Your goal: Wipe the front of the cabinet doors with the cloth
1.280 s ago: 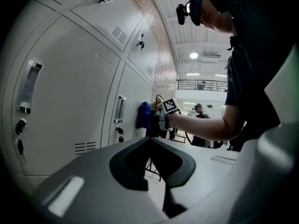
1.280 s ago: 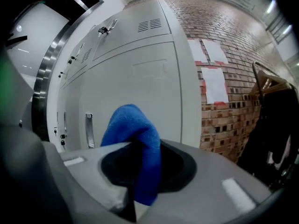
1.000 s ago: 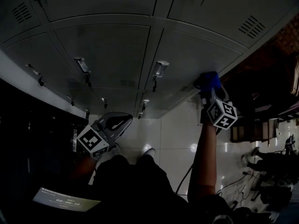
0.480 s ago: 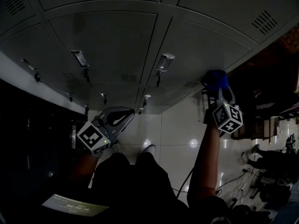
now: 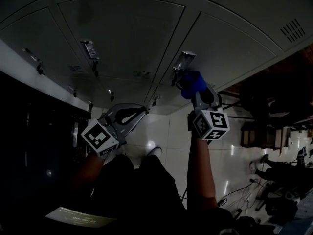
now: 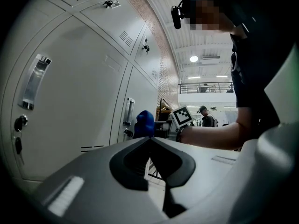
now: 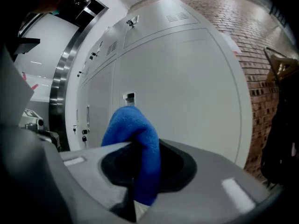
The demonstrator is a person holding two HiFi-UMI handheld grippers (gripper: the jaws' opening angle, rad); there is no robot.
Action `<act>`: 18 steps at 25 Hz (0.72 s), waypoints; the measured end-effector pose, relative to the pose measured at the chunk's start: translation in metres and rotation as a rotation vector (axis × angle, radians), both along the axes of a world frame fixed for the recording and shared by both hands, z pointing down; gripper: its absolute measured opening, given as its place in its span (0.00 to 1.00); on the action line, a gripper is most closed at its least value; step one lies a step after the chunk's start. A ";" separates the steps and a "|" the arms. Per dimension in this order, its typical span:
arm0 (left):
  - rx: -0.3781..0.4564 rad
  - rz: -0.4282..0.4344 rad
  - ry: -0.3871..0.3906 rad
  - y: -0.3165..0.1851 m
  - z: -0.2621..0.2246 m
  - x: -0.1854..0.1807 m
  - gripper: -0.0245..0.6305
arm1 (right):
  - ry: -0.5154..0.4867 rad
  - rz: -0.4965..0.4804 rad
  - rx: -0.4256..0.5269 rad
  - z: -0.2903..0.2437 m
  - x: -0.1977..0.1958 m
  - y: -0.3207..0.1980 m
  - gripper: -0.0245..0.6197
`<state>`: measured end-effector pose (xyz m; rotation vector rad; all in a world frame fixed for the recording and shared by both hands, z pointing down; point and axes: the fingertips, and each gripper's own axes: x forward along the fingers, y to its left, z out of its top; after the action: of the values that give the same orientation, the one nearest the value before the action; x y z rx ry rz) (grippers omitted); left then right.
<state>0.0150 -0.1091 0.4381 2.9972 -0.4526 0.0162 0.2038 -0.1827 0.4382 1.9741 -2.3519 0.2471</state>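
Blue terry cloth (image 7: 133,143) is folded over and pinched between the jaws of the right gripper (image 5: 198,93). Its bunched top stands out past the jaw tips and a tail hangs back through the jaw opening. The cloth is at the face of the grey metal cabinet doors (image 5: 122,33), just beside a chrome door handle (image 5: 182,62); contact with the door cannot be made out.

Left gripper (image 6: 149,138): jaws clenched tip to tip, nothing between them, held low and well apart from the cloth.

Only the left gripper view shows the cloth side-on against the handle. Only the right gripper view shows the red brick wall (image 7: 261,55) flanking the doors.
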 end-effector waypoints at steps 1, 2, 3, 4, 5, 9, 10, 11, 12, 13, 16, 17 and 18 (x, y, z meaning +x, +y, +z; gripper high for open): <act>-0.003 0.001 0.001 0.001 0.000 -0.001 0.04 | -0.003 -0.024 -0.010 0.004 -0.009 -0.005 0.15; -0.005 0.001 0.001 0.002 -0.001 -0.002 0.04 | -0.006 -0.045 -0.018 0.007 -0.018 -0.010 0.15; -0.006 -0.001 0.001 0.003 -0.001 -0.003 0.04 | -0.005 -0.062 -0.022 0.009 -0.025 -0.014 0.15; -0.006 -0.002 0.002 0.004 -0.001 -0.004 0.04 | 0.001 -0.072 -0.023 0.011 -0.030 -0.018 0.15; -0.005 -0.003 0.001 0.004 -0.001 -0.005 0.04 | 0.008 -0.079 -0.023 0.012 -0.035 -0.021 0.15; 0.004 -0.011 0.000 0.005 -0.002 -0.011 0.04 | 0.015 -0.075 -0.028 0.016 -0.042 -0.033 0.15; 0.004 -0.011 -0.002 0.006 -0.002 -0.012 0.04 | 0.017 -0.072 -0.027 0.016 -0.042 -0.034 0.15; 0.004 -0.011 -0.003 0.007 -0.003 -0.012 0.04 | 0.020 -0.069 -0.025 0.016 -0.042 -0.035 0.15; 0.001 -0.010 -0.004 0.007 -0.003 -0.012 0.04 | 0.023 -0.063 -0.026 0.017 -0.040 -0.034 0.15; -0.001 -0.008 -0.005 0.008 -0.004 -0.012 0.04 | 0.025 -0.055 -0.028 0.017 -0.038 -0.034 0.15; -0.008 -0.001 -0.010 0.009 -0.007 -0.009 0.04 | 0.027 -0.029 -0.037 0.020 -0.027 -0.031 0.15; -0.007 0.002 -0.012 0.009 -0.008 -0.007 0.04 | 0.029 -0.018 -0.041 0.021 -0.022 -0.030 0.15; -0.002 0.006 -0.012 0.009 -0.008 -0.005 0.04 | 0.031 -0.004 -0.045 0.022 -0.014 -0.028 0.15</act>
<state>0.0097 -0.0997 0.4302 2.9976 -0.4446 0.0356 0.1897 -0.2106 0.4602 1.9391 -2.3098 0.2647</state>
